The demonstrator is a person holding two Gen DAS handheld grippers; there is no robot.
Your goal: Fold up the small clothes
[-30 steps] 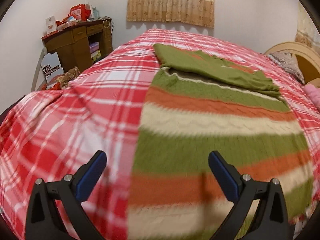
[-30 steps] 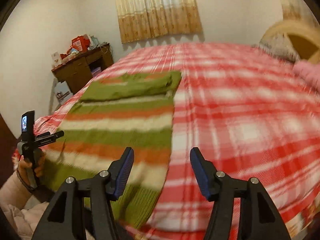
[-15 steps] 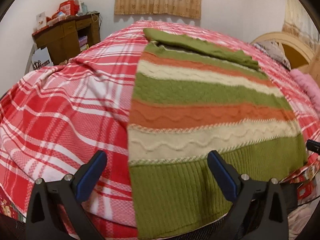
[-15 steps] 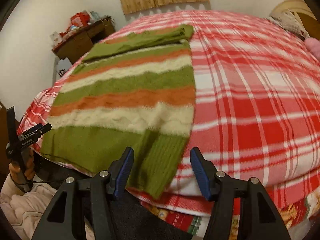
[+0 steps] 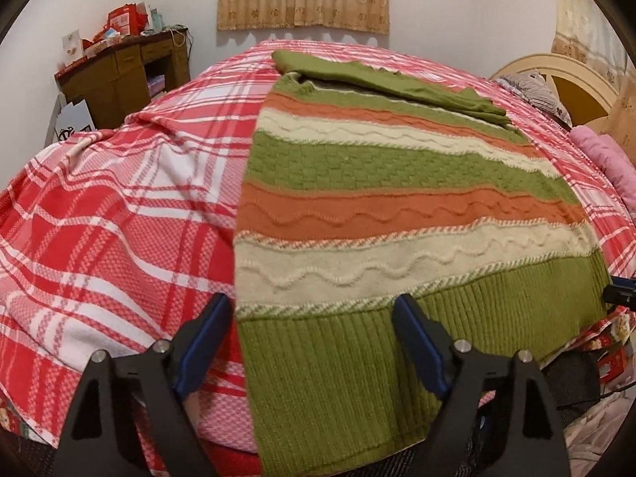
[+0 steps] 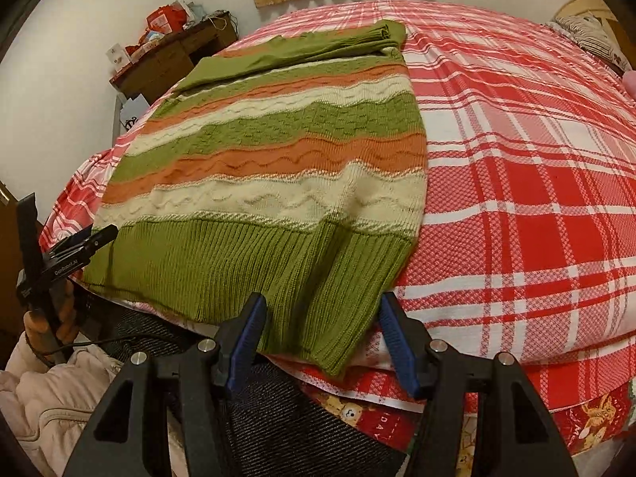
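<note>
A knitted sweater (image 5: 397, 183) with green, orange and cream stripes lies flat on the red plaid bed, sleeves folded across its far end. Its green ribbed hem hangs over the near bed edge. My left gripper (image 5: 312, 342) is open, straddling the hem's left corner. The sweater also shows in the right wrist view (image 6: 278, 159). My right gripper (image 6: 322, 334) is open, straddling the hem's right corner. The left gripper (image 6: 85, 238) shows at the hem's far left in the right wrist view.
The red plaid bedspread (image 5: 119, 206) covers the bed (image 6: 516, 159). A brown desk (image 5: 123, 75) with boxes stands at the back left. A headboard (image 5: 576, 87) and pink bedding (image 5: 608, 159) lie at the right. My dark-trousered lap (image 6: 298, 417) is below the bed edge.
Both grippers have pulled back toward the near bed edge and dropped to the sweater's hem corners. Both stay open.
</note>
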